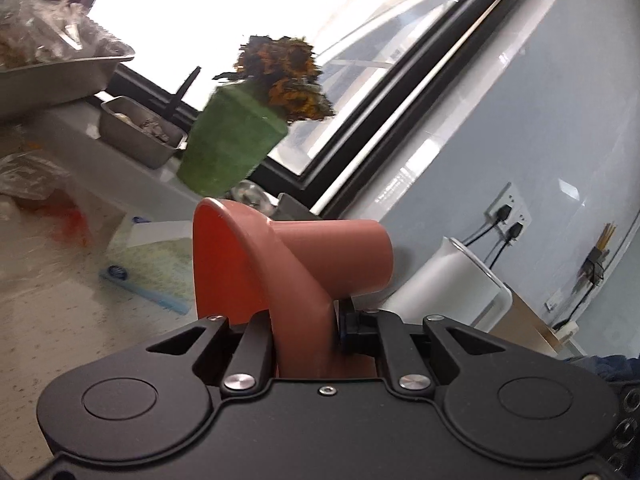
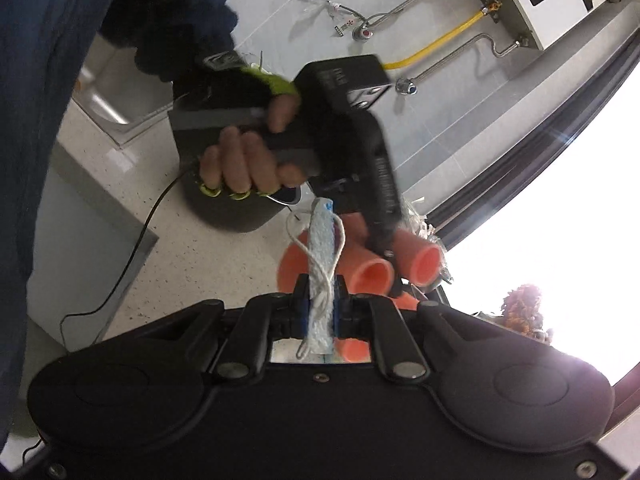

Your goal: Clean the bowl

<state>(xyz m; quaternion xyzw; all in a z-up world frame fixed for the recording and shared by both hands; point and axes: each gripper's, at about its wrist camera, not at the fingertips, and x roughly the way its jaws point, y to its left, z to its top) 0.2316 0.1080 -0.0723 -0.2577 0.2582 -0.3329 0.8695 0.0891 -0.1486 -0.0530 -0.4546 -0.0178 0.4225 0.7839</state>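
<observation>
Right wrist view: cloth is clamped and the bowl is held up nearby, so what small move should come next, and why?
Probably bring the cloth in the right gripper against the bowl and start wiping. The left gripper is shut on the bowl's rim, holding it off the counter, and the cloth hangs just short of it, seemingly not yet touching.

The left wrist view sits close behind its jaws, tilted, facing the window [image 1: 248,8] past the green pot [image 1: 232,140]. The right wrist view, also tilted, looks across at the left gripper [image 2: 384,252] toward the same window [image 2: 540,216]; both views share the dried flowers [image 2: 524,308].
</observation>
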